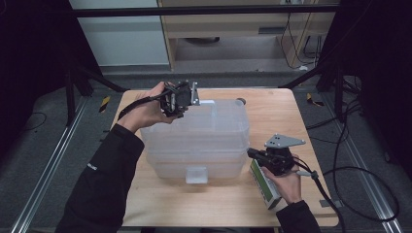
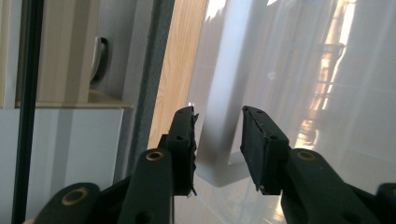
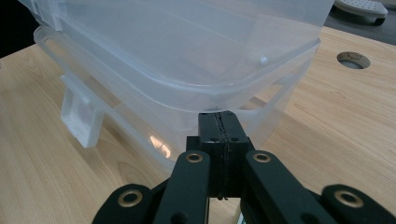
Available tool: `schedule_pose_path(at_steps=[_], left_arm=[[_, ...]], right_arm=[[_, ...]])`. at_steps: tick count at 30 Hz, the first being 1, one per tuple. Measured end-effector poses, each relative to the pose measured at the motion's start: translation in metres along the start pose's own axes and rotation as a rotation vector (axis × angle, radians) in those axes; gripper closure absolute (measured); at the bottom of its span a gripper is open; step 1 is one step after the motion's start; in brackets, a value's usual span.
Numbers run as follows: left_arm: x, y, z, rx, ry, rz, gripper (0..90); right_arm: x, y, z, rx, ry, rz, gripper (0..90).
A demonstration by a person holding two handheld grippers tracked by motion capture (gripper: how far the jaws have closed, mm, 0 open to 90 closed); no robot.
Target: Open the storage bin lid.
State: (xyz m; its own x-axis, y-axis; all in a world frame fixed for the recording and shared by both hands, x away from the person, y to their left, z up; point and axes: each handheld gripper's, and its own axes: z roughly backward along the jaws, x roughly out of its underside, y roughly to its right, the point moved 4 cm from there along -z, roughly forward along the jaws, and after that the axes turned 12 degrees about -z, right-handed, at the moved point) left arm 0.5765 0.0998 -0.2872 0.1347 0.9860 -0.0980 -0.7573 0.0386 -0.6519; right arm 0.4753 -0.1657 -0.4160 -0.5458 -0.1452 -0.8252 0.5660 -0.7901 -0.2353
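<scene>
Lid work on clear storage bin: left tool at far latch, right tool at near corner

Left tool (image 1: 187,99) sits at the far-left edge of the bin lid (image 1: 194,126), jaws apart. Left gripper view: the two black pads straddle a pale, upright latch tab (image 2: 219,140) without touching it; the tab lies directly ahead, between the jaws, long axis running away from the camera along the lid edge. Whether the tab is already unclipped cannot be told.

Right tool (image 1: 257,155) is low at the near-right corner of the bin. Right gripper view: jaws pressed together with nothing between them, tips (image 3: 219,123) just under the overhanging lid rim (image 3: 261,79), touching or nearly so. Judgement: this tool is placed to prop or lever the corner, not to grip.

Bin: translucent storage box (image 1: 194,162) with its lid on top, centred on the desk (image 1: 301,121), long axis left to right across the person's front. A second latch tab (image 1: 196,174) hangs at the middle of the near side, unattended.

Other items: a green-and-white carton (image 1: 265,187) lies on the desk beside the right hand, just right of the bin. A round hole (image 3: 353,59) in the desk shows beyond the bin's right end.

Judgement on next move: the left tool is the nearer one to a latch; closing straight on the tab ahead should catch it, with the far edge as the pivot line.
</scene>
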Motion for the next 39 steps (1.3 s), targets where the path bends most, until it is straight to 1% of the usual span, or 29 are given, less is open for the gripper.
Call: schedule_pose_path(at_steps=[1, 2, 4, 6, 9, 12, 13, 14, 16, 18, 19, 20, 21, 22, 24, 26, 27, 28, 29, 30, 31, 32, 33, 34, 36, 39], left_arm=[[0.000, 0.000, 0.000, 0.000, 0.000, 0.000, 61.7], [0.002, 0.000, 0.008, -0.010, 0.009, 0.003, 60.9], [0.004, 0.001, 0.015, -0.015, 0.026, 0.018, 58.7], [0.008, 0.001, 0.022, -0.024, 0.033, 0.024, 56.8], [0.017, 0.003, 0.031, -0.044, 0.033, 0.057, 55.3], [0.026, 0.004, 0.036, -0.059, 0.046, 0.096, 54.4], [0.026, 0.004, 0.036, -0.059, 0.046, 0.096, 54.0], [0.033, 0.004, 0.039, -0.077, 0.052, 0.131, 54.4], [0.041, 0.003, 0.041, -0.079, 0.075, 0.181, 54.6], [0.050, 0.003, 0.042, -0.088, 0.083, 0.229, 55.9], [0.050, 0.003, 0.042, -0.088, 0.083, 0.229, 56.8], [0.058, 0.003, 0.042, -0.097, 0.081, 0.272, 57.6], [0.062, 0.003, 0.042, -0.100, 0.083, 0.290, 58.1], [0.062, 0.003, 0.042, -0.100, 0.083, 0.290, 59.0], [0.073, 0.005, 0.042, -0.119, 0.097, 0.356, 60.9], [0.079, 0.007, 0.042, -0.136, 0.109, 0.385, 61.7], [0.079, 0.007, 0.042, -0.136, 0.109, 0.385, 62.3], [0.085, 0.010, 0.043, -0.153, 0.123, 0.422, 63.2], [0.085, 0.010, 0.043, -0.153, 0.123, 0.422, 64.0], [0.091, 0.013, 0.045, -0.175, 0.144, 0.465, 65.0], [0.091, 0.013, 0.045, -0.175, 0.144, 0.465, 66.0], [0.098, 0.016, 0.048, -0.198, 0.160, 0.508, 67.0], [0.098, 0.016, 0.048, -0.198, 0.160, 0.508, 67.9], [0.103, 0.018, 0.049, -0.218, 0.175, 0.544, 68.4], [0.110, 0.020, 0.051, -0.238, 0.206, 0.597, 70.9], [0.119, 0.025, 0.053, -0.257, 0.226, 0.655, 75.2]], right_arm=[[0.000, 0.000, 0.000, -0.001, -0.001, -0.001, 90.0], [0.000, 0.000, 0.000, -0.001, -0.001, -0.002, 90.0], [0.000, 0.000, 0.000, 0.002, -0.002, -0.002, 90.0], [0.000, -0.001, 0.000, 0.004, -0.003, -0.001, 90.0], [0.000, -0.001, 0.000, 0.003, -0.002, 0.000, 90.0], [0.000, -0.001, 0.000, 0.004, -0.001, -0.001, 90.0], [0.000, -0.001, 0.000, 0.004, -0.001, -0.001, 90.0], [0.000, -0.001, 0.000, 0.004, -0.001, -0.002, 90.0], [0.000, -0.001, 0.000, 0.003, -0.001, -0.002, 90.0], [0.000, -0.001, 0.000, 0.003, -0.001, -0.001, 90.0], [0.000, -0.001, 0.000, 0.003, -0.001, -0.001, 90.0], [-0.001, 0.000, 0.000, 0.003, 0.001, 0.001, 90.0], [-0.001, 0.000, 0.000, 0.004, 0.000, 0.002, 90.0], [-0.001, 0.000, 0.000, 0.005, 0.000, 0.003, 90.0], [-0.001, 0.000, 0.000, 0.004, 0.000, 0.003, 90.0], [-0.001, -0.001, 0.000, 0.004, -0.001, 0.004, 90.0], [-0.001, -0.001, 0.000, 0.004, -0.001, 0.004, 90.0], [-0.001, 0.000, 0.000, 0.002, -0.001, 0.007, 90.0], [-0.001, 0.000, 0.000, 0.002, -0.001, 0.007, 90.0], [-0.001, 0.000, 0.000, 0.004, 0.001, 0.009, 90.0], [-0.001, 0.000, 0.000, 0.004, 0.001, 0.009, 90.0], [-0.001, 0.000, 0.000, 0.002, -0.001, 0.009, 90.0], [-0.001, 0.000, 0.000, 0.001, -0.002, 0.009, 90.0], [-0.001, 0.000, 0.000, 0.000, -0.004, 0.009, 90.0], [-0.001, 0.000, 0.000, -0.001, -0.004, 0.008, 90.0], [-0.001, 0.000, 0.000, 0.000, -0.008, 0.009, 90.0]])
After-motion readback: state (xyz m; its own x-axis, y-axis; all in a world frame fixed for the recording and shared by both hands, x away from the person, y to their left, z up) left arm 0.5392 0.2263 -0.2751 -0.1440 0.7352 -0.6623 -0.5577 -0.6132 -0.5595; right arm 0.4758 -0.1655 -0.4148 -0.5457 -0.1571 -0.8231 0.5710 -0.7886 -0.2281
